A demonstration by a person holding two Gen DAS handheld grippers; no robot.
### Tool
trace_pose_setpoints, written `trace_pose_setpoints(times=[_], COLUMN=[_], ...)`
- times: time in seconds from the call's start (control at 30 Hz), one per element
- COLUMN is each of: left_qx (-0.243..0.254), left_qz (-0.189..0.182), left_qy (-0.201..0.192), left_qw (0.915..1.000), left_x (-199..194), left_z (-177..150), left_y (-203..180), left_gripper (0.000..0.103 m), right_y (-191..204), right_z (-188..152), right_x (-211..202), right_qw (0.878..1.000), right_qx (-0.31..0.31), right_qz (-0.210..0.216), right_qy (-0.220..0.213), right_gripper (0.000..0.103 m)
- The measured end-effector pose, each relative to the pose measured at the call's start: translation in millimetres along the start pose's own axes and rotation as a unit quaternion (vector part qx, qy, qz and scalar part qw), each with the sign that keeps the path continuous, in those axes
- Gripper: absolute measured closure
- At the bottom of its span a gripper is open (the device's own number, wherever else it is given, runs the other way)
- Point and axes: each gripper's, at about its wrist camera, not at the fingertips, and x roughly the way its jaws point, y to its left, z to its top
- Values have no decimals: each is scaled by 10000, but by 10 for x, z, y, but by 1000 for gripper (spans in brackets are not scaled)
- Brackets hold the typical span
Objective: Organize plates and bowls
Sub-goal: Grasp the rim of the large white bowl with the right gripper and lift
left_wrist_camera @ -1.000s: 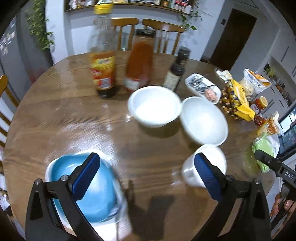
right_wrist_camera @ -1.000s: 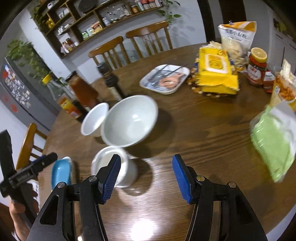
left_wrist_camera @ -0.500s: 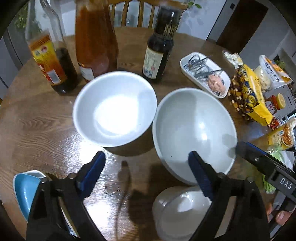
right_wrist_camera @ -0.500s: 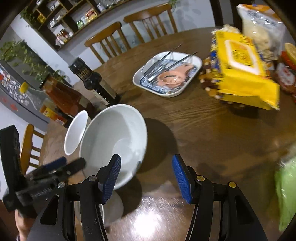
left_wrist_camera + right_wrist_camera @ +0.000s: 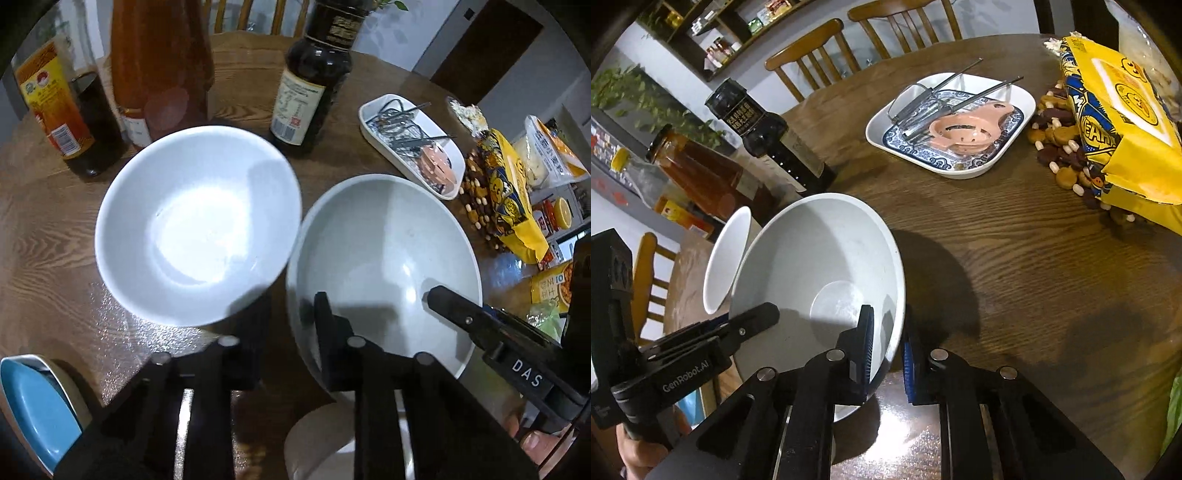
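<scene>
A large grey bowl [image 5: 384, 258] [image 5: 812, 266] stands on the round wooden table [image 5: 1015, 258]. My left gripper [image 5: 291, 325] [image 5: 753, 319] has its jaws closing on the bowl's left rim, one finger inside and one outside. My right gripper [image 5: 888, 347] [image 5: 454, 306] is shut on the opposite rim in the same way. A smaller white bowl [image 5: 195, 225] [image 5: 726, 258] sits against the big bowl's left side. A small white cup [image 5: 317, 443] lies just below the big bowl, partly hidden by my fingers. A blue dish on a white plate [image 5: 33, 406] is at the near left.
Behind the bowls stand a dark bottle [image 5: 314, 74], an orange jar [image 5: 159, 62] and a yellow-labelled bottle [image 5: 62, 110]. A white dish [image 5: 1015, 99] holds whisks and a pink strainer. A yellow packet [image 5: 1119, 110] with loose sweets lies right. Chairs [image 5: 812, 48] stand beyond the table.
Both grippers came down and forward over the large grey bowl. Their jaws, wide apart before, have closed onto its opposite rims.
</scene>
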Motion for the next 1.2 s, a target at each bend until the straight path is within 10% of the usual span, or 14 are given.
trace_pose_setpoints(times=[0.6, 1.2], left_qx=[1491, 2062], left_qz=[-329, -194], left_qy=[-1164, -705], left_qw=[9814, 9758], left_x=[-1061, -1005], left_z=[-666, -1803], left_y=[-780, -665], left_gripper=[90, 84], right_y=[-36, 33], right_z=[-577, -1779], right_x=[-1265, -1135], right_qw=[9935, 9981], right_qx=[116, 389], right_qz=[-177, -467], right_qy=[-1117, -70], right_gripper=[88, 86])
